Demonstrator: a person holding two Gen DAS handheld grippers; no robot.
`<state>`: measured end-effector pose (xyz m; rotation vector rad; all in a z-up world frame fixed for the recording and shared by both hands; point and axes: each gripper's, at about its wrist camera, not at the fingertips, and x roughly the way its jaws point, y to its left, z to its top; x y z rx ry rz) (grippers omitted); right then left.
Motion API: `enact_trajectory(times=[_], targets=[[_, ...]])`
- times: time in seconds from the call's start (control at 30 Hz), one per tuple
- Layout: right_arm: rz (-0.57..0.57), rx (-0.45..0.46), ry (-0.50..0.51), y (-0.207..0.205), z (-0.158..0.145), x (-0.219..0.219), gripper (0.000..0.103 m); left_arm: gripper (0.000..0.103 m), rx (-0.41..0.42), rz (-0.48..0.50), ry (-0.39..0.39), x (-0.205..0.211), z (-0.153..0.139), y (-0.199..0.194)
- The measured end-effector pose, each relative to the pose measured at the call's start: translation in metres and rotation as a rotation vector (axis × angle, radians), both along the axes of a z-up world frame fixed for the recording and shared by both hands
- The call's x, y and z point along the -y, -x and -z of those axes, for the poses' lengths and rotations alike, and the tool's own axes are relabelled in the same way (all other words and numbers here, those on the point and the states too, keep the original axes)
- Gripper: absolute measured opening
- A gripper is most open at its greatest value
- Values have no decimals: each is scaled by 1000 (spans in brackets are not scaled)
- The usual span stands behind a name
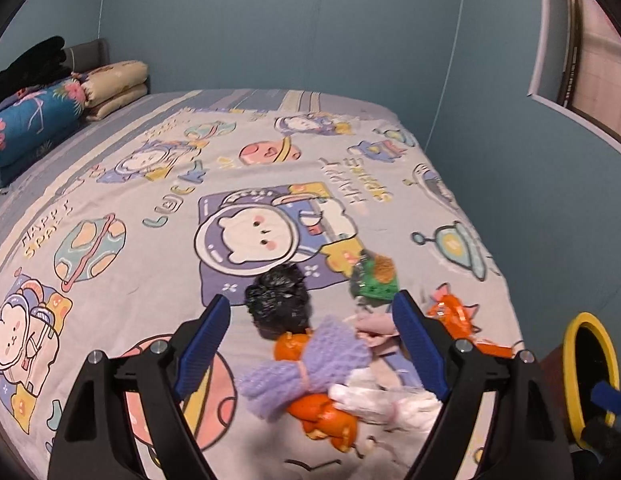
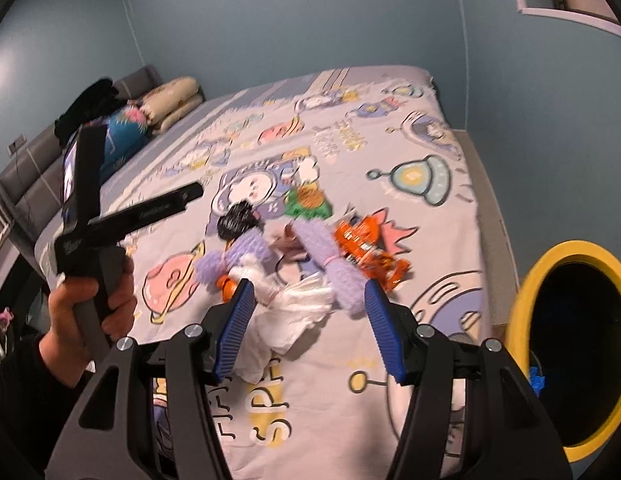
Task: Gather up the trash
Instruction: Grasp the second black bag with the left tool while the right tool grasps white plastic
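A bed (image 1: 110, 184) with a cartoon space-print sheet fills both views, set against blue-green walls, with a window frame (image 1: 570, 40) at the upper right of the left wrist view. A yellow-rimmed bin (image 2: 526, 300) with a dark opening stands beside the bed at the right edge of both frames.

The left gripper (image 1: 314, 344) hangs above the bed with its jaws spread wide and empty; the trash pile lies between and just beyond them in the lower centre of the frame. The right gripper (image 2: 308, 328) is likewise wide apart and holding nothing, with white crumpled tissue (image 2: 294, 312) lying between its jaws.

Nearest are orange peel pieces (image 1: 326, 416), at least two. Two purple foam nets (image 2: 334, 268) lie over them. Beyond sit one orange snack wrapper (image 2: 362, 248), one pink scrap (image 1: 374, 328), one black crumpled bag (image 1: 278, 300) and one green packet (image 1: 374, 280).

At the far upper left lie folded blankets (image 1: 114, 84) and a blue floral bundle (image 1: 34, 116).
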<state>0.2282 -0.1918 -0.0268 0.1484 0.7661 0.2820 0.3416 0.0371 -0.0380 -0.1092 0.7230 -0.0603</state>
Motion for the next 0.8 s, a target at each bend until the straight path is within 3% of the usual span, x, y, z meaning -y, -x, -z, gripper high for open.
enact_trajectory(times=[0.3, 0.5, 0.8], targets=[[-72, -99, 32, -21, 55, -48, 55, 80, -64, -39, 13, -27, 43, -33], [-73, -179, 71, -41, 88, -65, 55, 80, -86, -51, -21, -35, 65, -52], [-44, -260, 80, -62, 116, -71, 70, 80, -137, -53, -44, -37, 87, -88]])
